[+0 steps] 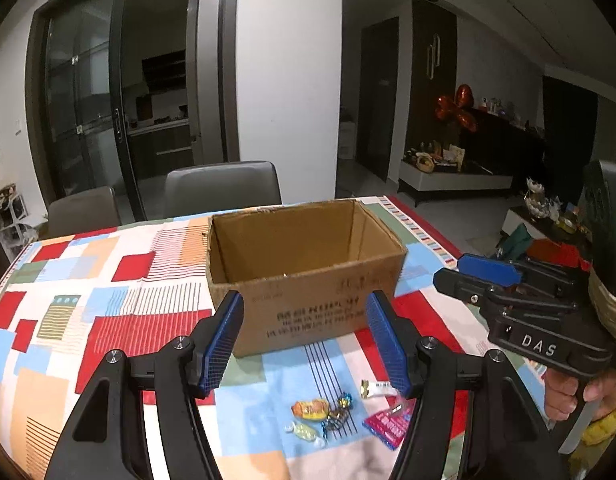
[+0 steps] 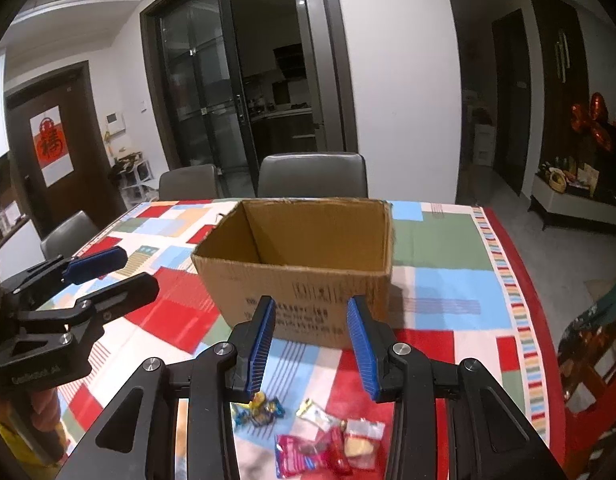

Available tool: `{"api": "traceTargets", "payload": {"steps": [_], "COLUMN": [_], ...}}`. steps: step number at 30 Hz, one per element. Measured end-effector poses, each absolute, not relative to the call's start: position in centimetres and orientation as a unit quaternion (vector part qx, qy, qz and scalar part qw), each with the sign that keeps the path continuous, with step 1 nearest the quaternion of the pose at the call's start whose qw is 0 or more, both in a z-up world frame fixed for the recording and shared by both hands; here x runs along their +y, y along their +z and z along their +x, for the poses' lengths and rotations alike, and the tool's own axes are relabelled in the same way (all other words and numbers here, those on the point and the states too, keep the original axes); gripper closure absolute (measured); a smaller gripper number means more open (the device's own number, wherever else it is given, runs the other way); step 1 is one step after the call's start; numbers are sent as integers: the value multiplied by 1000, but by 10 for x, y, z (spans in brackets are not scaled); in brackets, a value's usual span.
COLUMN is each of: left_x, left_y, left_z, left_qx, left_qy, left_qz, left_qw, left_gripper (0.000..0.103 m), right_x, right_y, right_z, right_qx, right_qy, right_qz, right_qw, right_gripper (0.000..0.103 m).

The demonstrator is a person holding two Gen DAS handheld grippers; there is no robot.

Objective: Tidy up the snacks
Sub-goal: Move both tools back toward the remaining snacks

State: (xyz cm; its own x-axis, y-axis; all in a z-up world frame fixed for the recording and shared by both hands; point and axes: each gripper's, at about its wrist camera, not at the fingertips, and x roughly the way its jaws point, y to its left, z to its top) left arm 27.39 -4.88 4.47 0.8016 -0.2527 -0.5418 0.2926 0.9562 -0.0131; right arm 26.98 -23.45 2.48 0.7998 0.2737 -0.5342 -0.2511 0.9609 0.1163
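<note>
Blue-padded fingers (image 1: pixel 224 344) of the left gripper (image 1: pixel 308 344) stand apart with nothing between them, hanging over the patchwork tablecloth (image 1: pixel 120 320). Just beneath lie the snacks: wrapped candies (image 1: pixel 311 410), a pink packet (image 1: pixel 387 426) and a small white sachet (image 1: pixel 377 388), all loose on the cloth in front of the cardboard box (image 1: pixel 304 272) (its top open, its bottom not visible). From its own camera, the right gripper (image 2: pixel 311 344) hangs released too, jaws narrower and gripping nothing, above a red packet (image 2: pixel 304 454) and a clear biscuit bag (image 2: pixel 361 440).
</note>
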Motion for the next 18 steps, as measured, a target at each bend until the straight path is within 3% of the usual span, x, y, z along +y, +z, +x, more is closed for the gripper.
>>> {"api": "traceTargets", "payload": {"steps": [6,18], "left_x": [-55,-63], "left_y": [25,-39], "left_z": [255,241], "left_qx": [277,343], "left_qy": [-149,-165], "left_qz": [44,29], "left_qw": [948,924], "left_gripper": [40,42], "right_x": [-244,-262], "right_y": [5,-48], "right_z": [252,242], "right_qx": [290,339], "right_qy": [125,91], "right_qz": [22,50], "right_qw": [948,935], "right_gripper": [64,64]}}
